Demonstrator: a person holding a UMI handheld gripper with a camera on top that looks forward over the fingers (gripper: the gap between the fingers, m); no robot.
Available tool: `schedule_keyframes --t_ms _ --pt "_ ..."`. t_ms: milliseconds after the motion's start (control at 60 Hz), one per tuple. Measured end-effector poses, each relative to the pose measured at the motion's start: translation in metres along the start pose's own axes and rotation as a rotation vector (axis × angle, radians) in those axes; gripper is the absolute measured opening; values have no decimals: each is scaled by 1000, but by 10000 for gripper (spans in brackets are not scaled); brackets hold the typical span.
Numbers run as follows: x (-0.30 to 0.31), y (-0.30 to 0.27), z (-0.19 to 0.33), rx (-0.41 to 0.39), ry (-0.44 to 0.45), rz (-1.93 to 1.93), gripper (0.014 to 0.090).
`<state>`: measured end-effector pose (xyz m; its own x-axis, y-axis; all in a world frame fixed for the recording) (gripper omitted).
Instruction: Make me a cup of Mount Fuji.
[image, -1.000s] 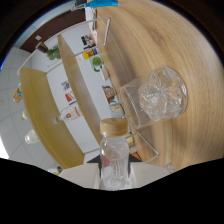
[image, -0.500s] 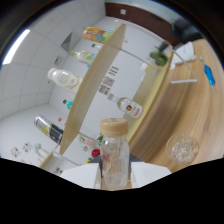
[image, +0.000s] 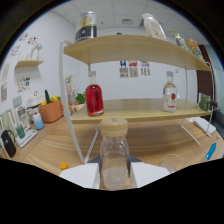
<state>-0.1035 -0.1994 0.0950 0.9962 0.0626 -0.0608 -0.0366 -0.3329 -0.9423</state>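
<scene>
My jaws grip a near-empty bottle with a tan cap, held upright between them. Gripper faces the shelf. Beyond the bottle: red bottle on the middle board, another bottle well off to its right. Glass sits just right of my fingers. Judgement: keep the bottle vertical, grip steady, clear the shelf post before tilting over the glass.

Gripper fingers: hidden under the black lower margin; their state cannot be told.
Clear glass bottle with tan lid: base cut off by that margin.
Dark can on the top shelf: label too blurred to be read.
Small wall posters: print too small to be made out.
</scene>
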Motion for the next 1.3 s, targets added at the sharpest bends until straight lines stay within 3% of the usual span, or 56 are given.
schedule_keyframes --t_ms 250,500,650,700,750,850,1017,1300 --pt "-2 33 10 -64 -11 -39 410" --pt "-4 37 -5 -45 -25 -21 425" --pt "-8 46 -13 -80 -48 -21 441" --pt "-9 49 -16 -106 -58 -21 472" --pt "-8 50 -21 -130 -61 -25 568" --pt "-11 45 -38 -162 -90 -24 864" --pt "15 18 -76 -164 -59 -51 858" --pt "97 -10 -136 -322 100 -23 849"
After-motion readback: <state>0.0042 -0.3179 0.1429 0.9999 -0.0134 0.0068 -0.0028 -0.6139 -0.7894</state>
